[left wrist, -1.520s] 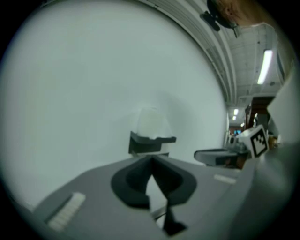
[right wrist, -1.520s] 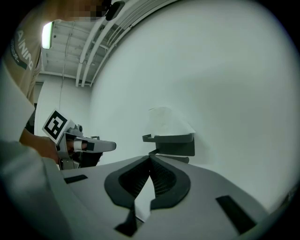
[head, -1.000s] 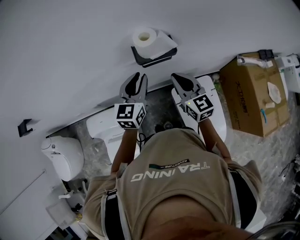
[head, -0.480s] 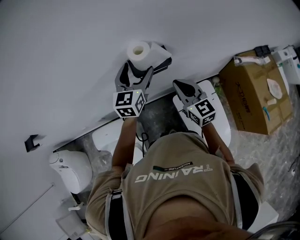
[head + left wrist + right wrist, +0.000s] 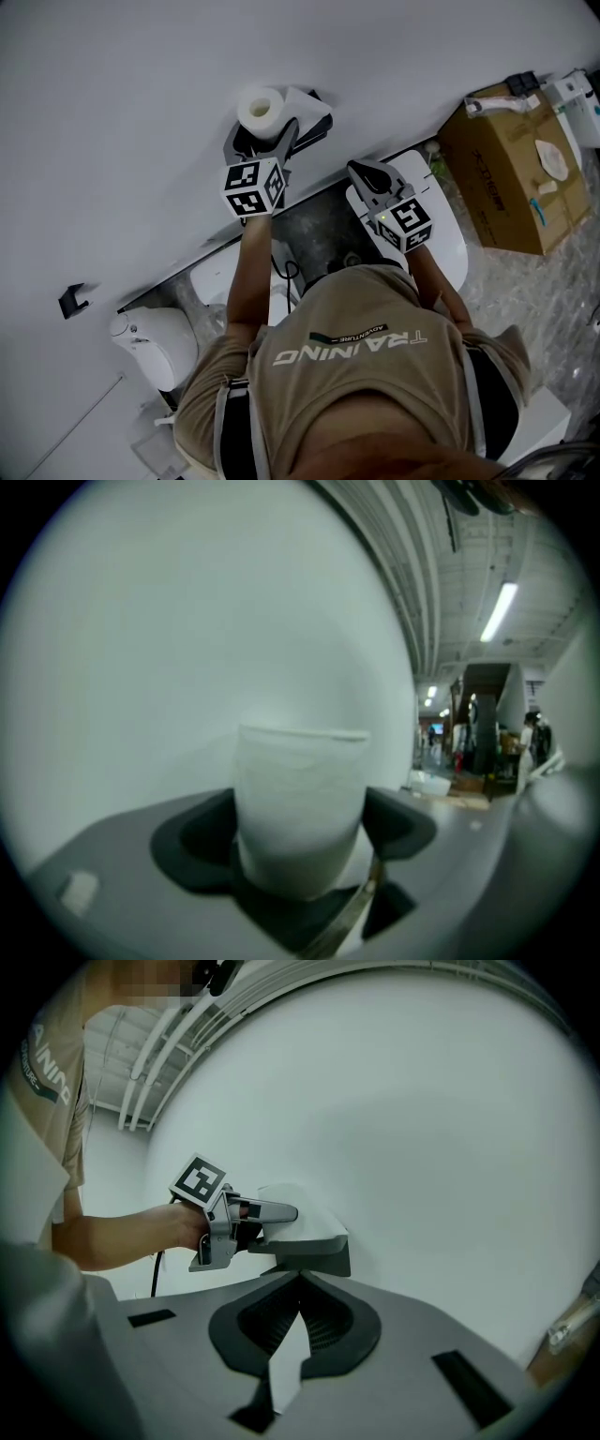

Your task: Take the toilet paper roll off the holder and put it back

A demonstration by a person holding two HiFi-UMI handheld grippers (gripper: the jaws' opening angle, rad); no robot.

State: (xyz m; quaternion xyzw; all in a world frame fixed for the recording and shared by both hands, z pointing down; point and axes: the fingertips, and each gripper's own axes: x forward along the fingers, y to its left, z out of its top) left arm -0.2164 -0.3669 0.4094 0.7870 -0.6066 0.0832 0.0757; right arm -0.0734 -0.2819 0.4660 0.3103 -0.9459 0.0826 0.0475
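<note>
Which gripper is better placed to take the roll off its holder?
Left. The left gripper has open jaws flanking the toilet paper roll; the right gripper is shut, away from it.

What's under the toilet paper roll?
A dark holder fixed to the wall. The toilet paper roll and left gripper cover most of it, so how the roll sits there is hidden.

Dim, flat light, soft shadows; gripper views bulge fisheye-wise, corners black, foreground blurred.
</note>
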